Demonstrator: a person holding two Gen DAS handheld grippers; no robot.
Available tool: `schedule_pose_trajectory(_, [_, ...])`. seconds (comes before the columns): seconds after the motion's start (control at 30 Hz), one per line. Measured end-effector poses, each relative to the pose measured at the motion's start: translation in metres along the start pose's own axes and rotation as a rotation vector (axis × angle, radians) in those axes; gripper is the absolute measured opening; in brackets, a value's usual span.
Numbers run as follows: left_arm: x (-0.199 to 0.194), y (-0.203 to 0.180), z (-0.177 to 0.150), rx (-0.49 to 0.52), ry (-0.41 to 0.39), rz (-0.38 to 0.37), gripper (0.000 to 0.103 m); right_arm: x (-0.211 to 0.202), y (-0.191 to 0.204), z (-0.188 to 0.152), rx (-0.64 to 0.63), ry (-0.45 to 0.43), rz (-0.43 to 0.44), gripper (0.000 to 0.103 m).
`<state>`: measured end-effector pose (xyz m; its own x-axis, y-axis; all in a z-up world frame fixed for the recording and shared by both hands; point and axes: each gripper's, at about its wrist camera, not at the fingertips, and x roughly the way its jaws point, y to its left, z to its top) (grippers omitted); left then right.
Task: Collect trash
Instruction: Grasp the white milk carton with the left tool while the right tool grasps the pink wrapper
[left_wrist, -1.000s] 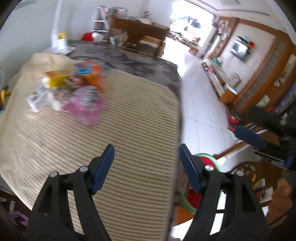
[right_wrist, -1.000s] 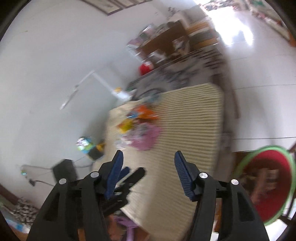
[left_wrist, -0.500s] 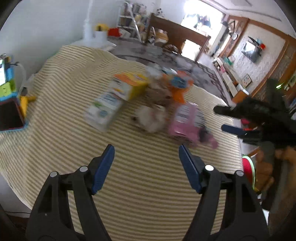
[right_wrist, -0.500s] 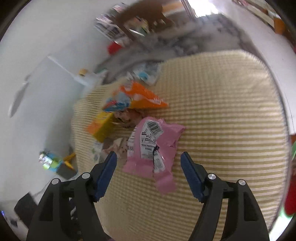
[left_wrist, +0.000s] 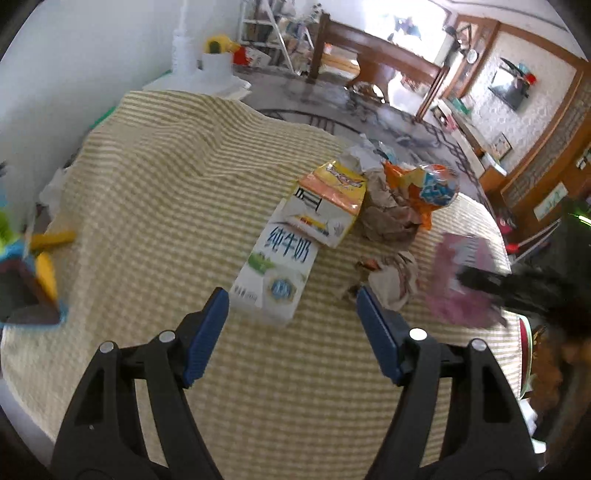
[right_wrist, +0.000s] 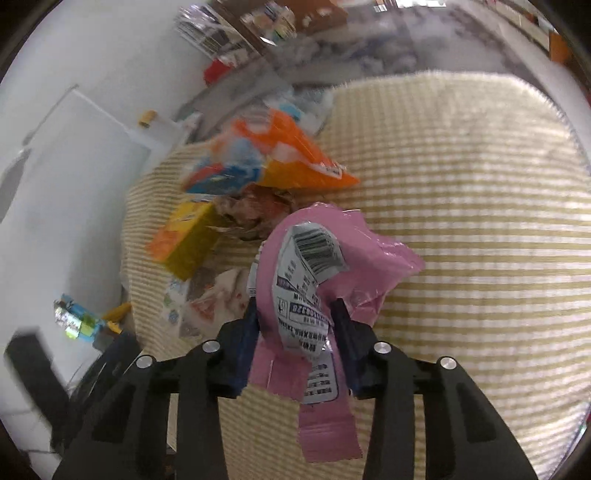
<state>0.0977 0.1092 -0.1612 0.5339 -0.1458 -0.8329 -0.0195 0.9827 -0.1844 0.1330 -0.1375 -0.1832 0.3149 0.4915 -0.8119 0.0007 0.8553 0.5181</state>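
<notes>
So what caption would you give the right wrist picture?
The right gripper, jaws just closing, pinches a crumpled pink wrapper above the striped tablecloth.

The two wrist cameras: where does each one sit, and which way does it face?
Left wrist: on the left gripper, facing down at the milk carton; open blue fingers show.
Right wrist: on the right gripper, facing down; its closing fingers pinch the pink wrapper.
Shared: striped cloth, orange bag, pink wrapper.

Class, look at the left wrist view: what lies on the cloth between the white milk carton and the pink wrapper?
A crumpled wad of paper lies between the milk carton and the pink wrapper, seen in the left wrist view.
</notes>
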Motion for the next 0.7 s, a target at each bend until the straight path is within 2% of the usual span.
schedule_pose_trajectory(0.13, [0.037, -0.003, 0.016, 0.040, 0.054, 0.017, 0.069, -0.035, 0.006, -0.020, -0.029, -0.060, -0.003, 0.038])
schedule_pose_trajectory(0.27, [0.060, -0.007, 0.024, 0.079, 0.076, 0.060, 0.069, -0.058, -0.001, -0.038, 0.017, -0.096, 0.023, 0.039])
schedule_pose_trajectory(0.37, [0.068, -0.002, 0.028, 0.064, 0.103, 0.071, 0.056, -0.066, -0.001, -0.043, 0.026, -0.112, 0.017, 0.040])
schedule_pose_trajectory(0.47, [0.061, 0.003, 0.023, 0.049, 0.103, 0.056, 0.053, -0.069, 0.001, -0.045, 0.032, -0.117, 0.025, 0.040])
schedule_pose_trajectory(0.5, [0.058, 0.005, 0.020, 0.048, 0.104, 0.051, 0.045, -0.068, 0.002, -0.045, 0.033, -0.115, 0.030, 0.040])
schedule_pose_trajectory(0.57, [0.042, 0.007, 0.014, 0.053, 0.077, 0.060, 0.021, -0.064, 0.004, -0.044, 0.031, -0.109, 0.036, 0.040])
schedule_pose_trajectory(0.6, [0.035, 0.008, 0.013, 0.053, 0.076, 0.050, 0.016, -0.063, 0.005, -0.044, 0.027, -0.105, 0.039, 0.040])
schedule_pose_trajectory(0.67, [0.028, 0.010, 0.010, 0.044, 0.086, 0.044, 0.015, -0.059, 0.010, -0.044, 0.015, -0.095, 0.046, 0.040])
schedule_pose_trajectory(0.7, [0.027, 0.011, 0.009, 0.047, 0.081, 0.054, 0.019, -0.057, 0.012, -0.044, 0.009, -0.090, 0.050, 0.041])
